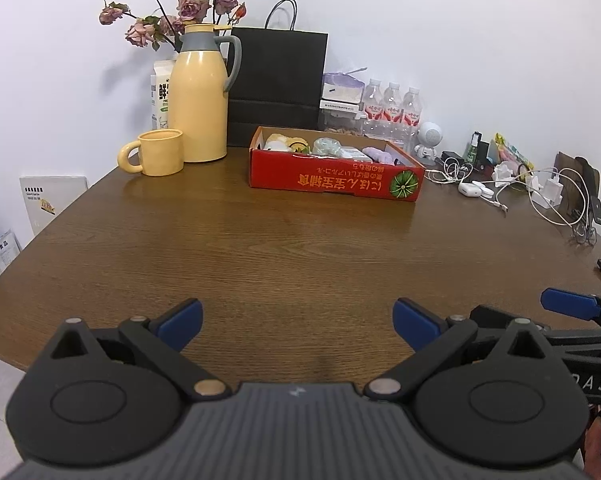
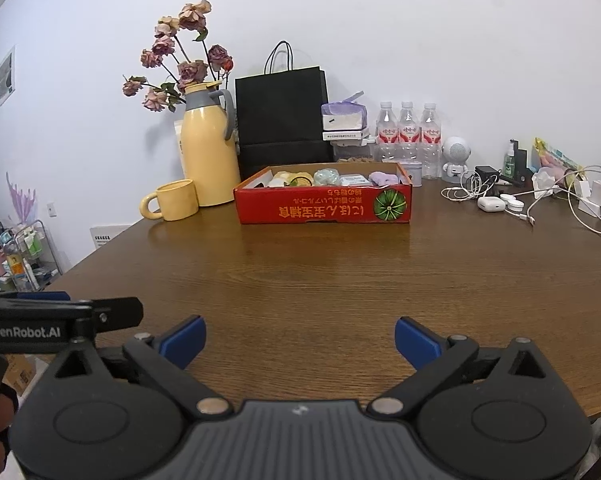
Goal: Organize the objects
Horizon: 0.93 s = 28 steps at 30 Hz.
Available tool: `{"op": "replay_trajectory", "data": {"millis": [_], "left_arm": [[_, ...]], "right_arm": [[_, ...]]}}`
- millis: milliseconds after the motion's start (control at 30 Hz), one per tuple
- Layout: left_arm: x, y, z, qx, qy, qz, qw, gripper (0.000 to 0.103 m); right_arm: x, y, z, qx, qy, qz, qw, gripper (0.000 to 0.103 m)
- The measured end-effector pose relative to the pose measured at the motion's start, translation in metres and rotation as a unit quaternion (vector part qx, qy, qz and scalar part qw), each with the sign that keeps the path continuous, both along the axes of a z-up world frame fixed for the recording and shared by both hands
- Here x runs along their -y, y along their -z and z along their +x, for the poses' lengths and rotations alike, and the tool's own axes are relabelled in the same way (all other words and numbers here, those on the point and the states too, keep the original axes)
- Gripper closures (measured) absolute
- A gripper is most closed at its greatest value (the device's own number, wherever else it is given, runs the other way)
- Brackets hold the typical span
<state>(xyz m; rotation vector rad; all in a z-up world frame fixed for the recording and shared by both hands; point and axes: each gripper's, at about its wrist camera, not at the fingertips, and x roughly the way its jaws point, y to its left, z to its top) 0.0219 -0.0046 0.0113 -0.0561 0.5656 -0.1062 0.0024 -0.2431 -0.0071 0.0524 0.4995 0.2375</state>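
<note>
With both hovering low over bare table, left gripper (image 1: pixel 297 320) and right gripper (image 2: pixel 299 338) gape wide, holding nothing; red box (image 2: pixel 324 204) of small items sits far side, likely staging for sorting

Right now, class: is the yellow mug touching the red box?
Apart. The right wrist view shows bare table between the mug and the box.

I see lived-in home or small office corner. Wooden worktop (image 2: pixel 320 280) against plain white wall; yellow thermos jug (image 2: pixel 208 152) and mug (image 2: pixel 174 200), dried roses (image 2: pixel 188 68), water bottles (image 2: pixel 406 128), tangle of chargers and cables (image 2: pixel 540 200), cluttered storage rack (image 2: pixel 24 256) beside worktop.
</note>
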Motion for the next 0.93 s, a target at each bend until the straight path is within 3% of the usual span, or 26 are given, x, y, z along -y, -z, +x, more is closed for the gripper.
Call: {"op": "replay_trajectory", "data": {"millis": [933], "left_arm": [[0.003, 0.008, 0.009, -0.002, 0.008, 0.003, 1.0, 0.0]], "right_arm": [[0.009, 0.009, 0.009, -0.017, 0.006, 0.0, 1.0, 0.002]]}}
